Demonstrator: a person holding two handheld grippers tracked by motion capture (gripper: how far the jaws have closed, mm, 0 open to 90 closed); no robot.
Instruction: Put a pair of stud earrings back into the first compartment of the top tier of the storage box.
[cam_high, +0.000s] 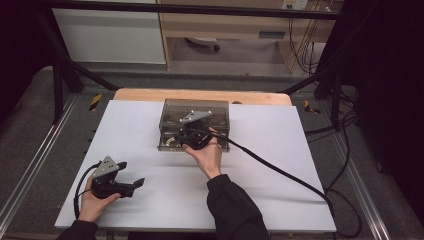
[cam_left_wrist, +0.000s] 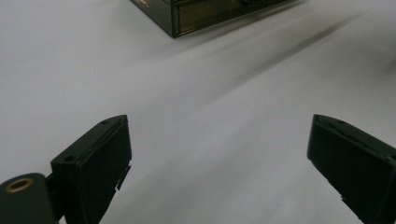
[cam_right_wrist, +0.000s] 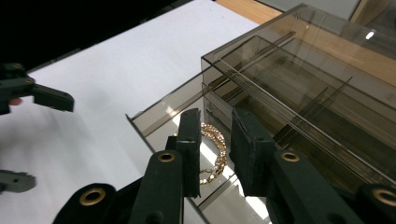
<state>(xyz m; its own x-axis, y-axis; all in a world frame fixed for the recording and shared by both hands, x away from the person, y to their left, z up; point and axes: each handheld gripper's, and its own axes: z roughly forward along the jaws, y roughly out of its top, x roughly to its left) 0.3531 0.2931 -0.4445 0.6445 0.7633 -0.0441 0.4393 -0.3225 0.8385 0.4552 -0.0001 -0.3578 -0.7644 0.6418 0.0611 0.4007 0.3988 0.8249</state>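
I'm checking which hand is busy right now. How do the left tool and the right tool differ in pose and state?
The left tool rests low on the bare white table, away from the smoky drawer box; the right tool reaches into the box's pulled-out drawer. The left tool's jaws stand wide apart with nothing between them; the right tool's jaws are close together, just above a gold bracelet. Both are black, hand-held, and trail a cable.
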